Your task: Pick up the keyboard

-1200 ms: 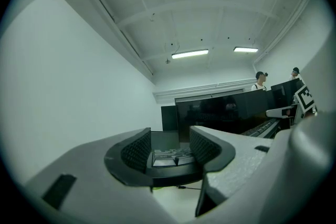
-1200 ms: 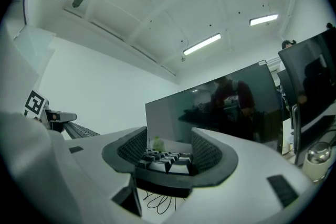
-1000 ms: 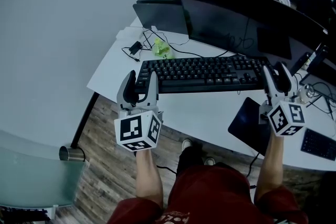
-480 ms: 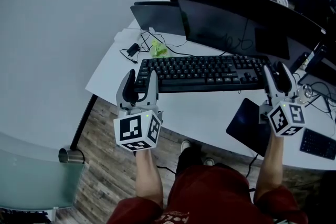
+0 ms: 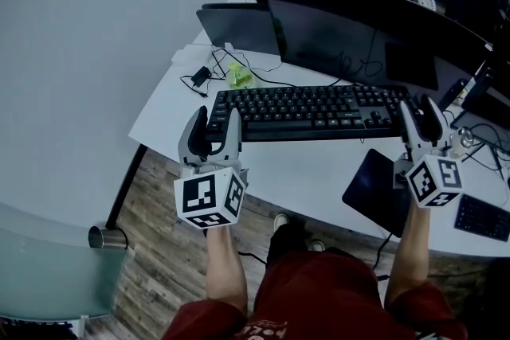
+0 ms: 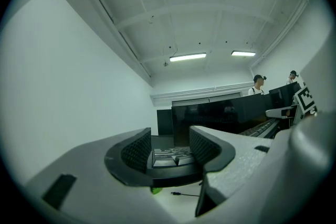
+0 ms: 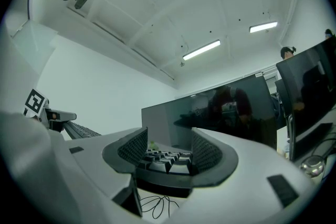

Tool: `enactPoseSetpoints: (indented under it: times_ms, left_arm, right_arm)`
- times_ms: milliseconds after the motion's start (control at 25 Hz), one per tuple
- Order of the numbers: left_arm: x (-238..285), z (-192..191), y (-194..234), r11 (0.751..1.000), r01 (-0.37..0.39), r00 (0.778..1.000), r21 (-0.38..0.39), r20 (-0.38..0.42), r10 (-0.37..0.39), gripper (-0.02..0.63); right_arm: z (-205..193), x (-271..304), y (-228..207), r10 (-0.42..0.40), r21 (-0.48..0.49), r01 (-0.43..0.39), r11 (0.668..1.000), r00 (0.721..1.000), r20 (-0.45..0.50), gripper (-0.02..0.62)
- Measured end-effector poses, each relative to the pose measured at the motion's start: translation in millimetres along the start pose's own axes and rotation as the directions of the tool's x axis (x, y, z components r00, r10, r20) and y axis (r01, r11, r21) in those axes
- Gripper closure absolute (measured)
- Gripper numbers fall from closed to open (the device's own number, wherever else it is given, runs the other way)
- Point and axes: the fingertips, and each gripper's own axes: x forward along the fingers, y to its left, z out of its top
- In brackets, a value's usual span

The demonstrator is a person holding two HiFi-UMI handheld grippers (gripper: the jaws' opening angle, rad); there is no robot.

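Observation:
A black keyboard lies across the white desk in front of the monitors. In the head view my left gripper is at the keyboard's left end and my right gripper at its right end. In the left gripper view the keyboard's end fills the gap between the ribbed pads, and my left gripper is shut on it. The right gripper view shows the same: several keys of the keyboard sit between the pads, with my right gripper shut on it.
Dark monitors stand close behind the keyboard. Cables with a charger and a green object lie at the back left. A black pad and a small second keyboard lie near the right front edge.

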Motion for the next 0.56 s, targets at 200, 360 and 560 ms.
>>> enactPoseSetpoints:
  times_ms: [200,360,560]
  left_arm:
    - [-0.9,-0.8,-0.6,1.0,-0.004,1.0,0.0,0.003,0.004,0.376]
    - [-1.3,-0.3,-0.3,1.0,-0.004,1.0,-0.002,-0.001,0.004,0.379]
    - [-2.2,-2.2,-0.4,1.0,-0.002,1.0,-0.007,-0.005,0.002,0.379]
  right_arm:
    - [-0.7,-1.9,-0.7,-0.001,-0.001,0.001,1.0,1.0,0.0,0.342]
    - [0.0,-2.8,-0.3,-0.002,0.0,0.002,1.0,1.0,-0.003,0.342]
    - [0.1,-3.9,-0.2,-0.004,-0.004,0.004,1.0,1.0,-0.006,0.342]
